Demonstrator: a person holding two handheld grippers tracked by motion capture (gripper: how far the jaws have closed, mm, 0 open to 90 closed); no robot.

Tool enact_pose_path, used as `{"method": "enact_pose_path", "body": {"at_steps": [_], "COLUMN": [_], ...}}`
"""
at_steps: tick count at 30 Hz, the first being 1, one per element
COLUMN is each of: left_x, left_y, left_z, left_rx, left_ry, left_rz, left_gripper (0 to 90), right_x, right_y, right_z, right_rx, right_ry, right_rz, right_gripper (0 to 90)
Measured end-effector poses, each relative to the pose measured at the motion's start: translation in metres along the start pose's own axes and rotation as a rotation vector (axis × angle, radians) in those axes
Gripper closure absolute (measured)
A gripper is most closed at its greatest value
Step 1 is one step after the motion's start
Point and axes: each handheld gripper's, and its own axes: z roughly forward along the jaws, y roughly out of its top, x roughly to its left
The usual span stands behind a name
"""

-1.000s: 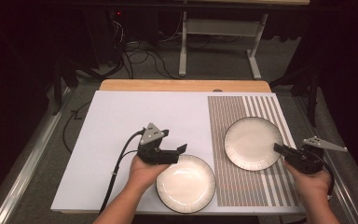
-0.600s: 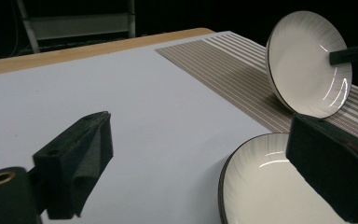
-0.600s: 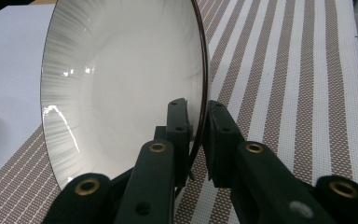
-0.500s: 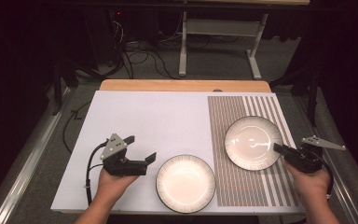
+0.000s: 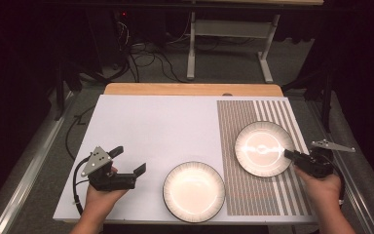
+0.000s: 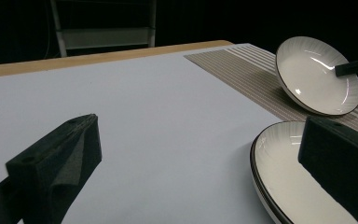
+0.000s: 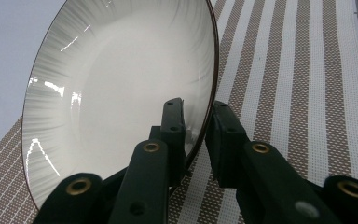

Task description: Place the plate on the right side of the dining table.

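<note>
Around my table (image 5: 141, 122) the room is dark, cables on the floor beyond. White sheet left, striped mat (image 5: 272, 195) right. Near the right edge my right gripper (image 5: 290, 154) pinches a tilted plate (image 5: 258, 146); my left gripper (image 5: 126, 163) is spread beside another plate (image 5: 194, 191) at the front edge.

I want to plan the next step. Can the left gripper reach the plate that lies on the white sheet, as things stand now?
Probably yes. The left gripper is open beside the near plate, with only bare white sheet between them.
</note>
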Motion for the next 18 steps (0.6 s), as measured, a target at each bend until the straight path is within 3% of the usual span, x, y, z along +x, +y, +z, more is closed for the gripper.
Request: {"method": "enact_pose_path", "body": {"at_steps": [10,18], "left_x": [0.0008,0.0018], "left_y": [0.0000,-0.0009], "left_z": [-0.0012,0.0002], "left_rx": [0.005,0.010], "left_ry": [0.023,0.017], "left_rz": [0.027,0.015], "left_gripper": [0.1,0.1], "right_x": [-0.0001,-0.0022], "right_y": [0.0029,0.0033], "right_z": [0.0028,0.0061], "right_rx": [0.014,0.026], "right_ry": [-0.010,-0.019], "right_rz": [0.014,0.039], "right_gripper": [79.5,79.1]}}
